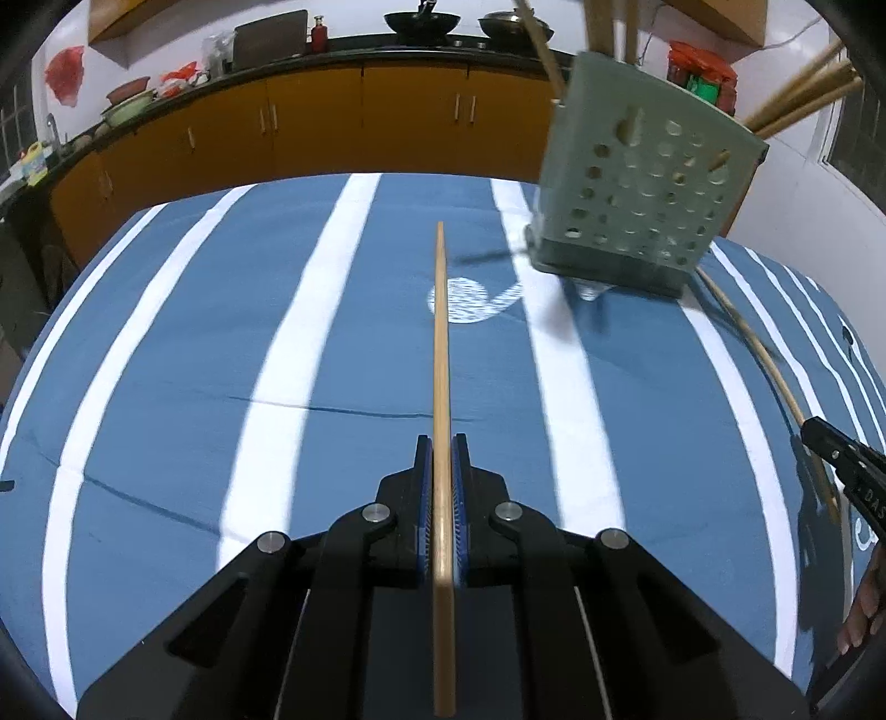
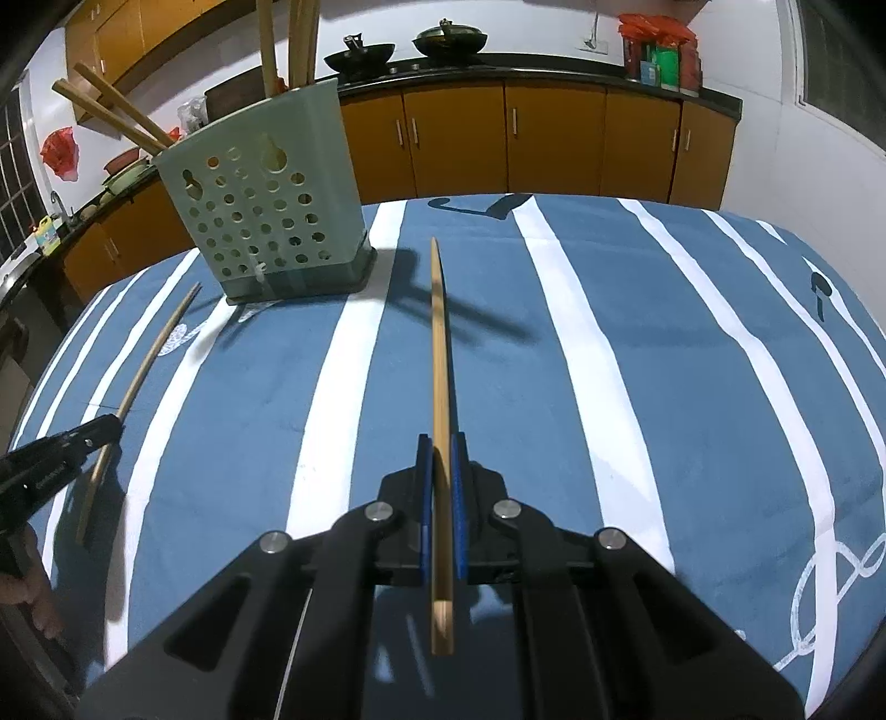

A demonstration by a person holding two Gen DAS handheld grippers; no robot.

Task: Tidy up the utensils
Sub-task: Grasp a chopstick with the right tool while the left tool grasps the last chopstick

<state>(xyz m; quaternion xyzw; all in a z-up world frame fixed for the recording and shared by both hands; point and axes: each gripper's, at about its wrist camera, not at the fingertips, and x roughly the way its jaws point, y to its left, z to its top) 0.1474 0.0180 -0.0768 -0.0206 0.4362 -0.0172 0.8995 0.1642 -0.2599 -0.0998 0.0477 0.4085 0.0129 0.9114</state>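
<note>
My left gripper (image 1: 442,443) is shut on a thin wooden chopstick (image 1: 440,332) that points straight ahead, low over the blue striped cloth. My right gripper (image 2: 441,440) is shut on a second chopstick (image 2: 440,343), whose shadow falls apart from it on the cloth. Each view also catches the other gripper at its edge: the right gripper (image 1: 817,432) with its chopstick (image 1: 747,338), and the left gripper (image 2: 108,429) with its chopstick (image 2: 149,360). A pale green perforated utensil holder (image 1: 642,194) (image 2: 266,210) stands at the back of the table with several wooden sticks in it.
The table (image 2: 637,387) wears a blue cloth with white stripes. Behind it runs a dark counter over orange cabinets (image 2: 554,144), with woks (image 2: 360,55) and red packets (image 2: 659,50). A person's hand (image 1: 864,620) shows at the right edge of the left wrist view.
</note>
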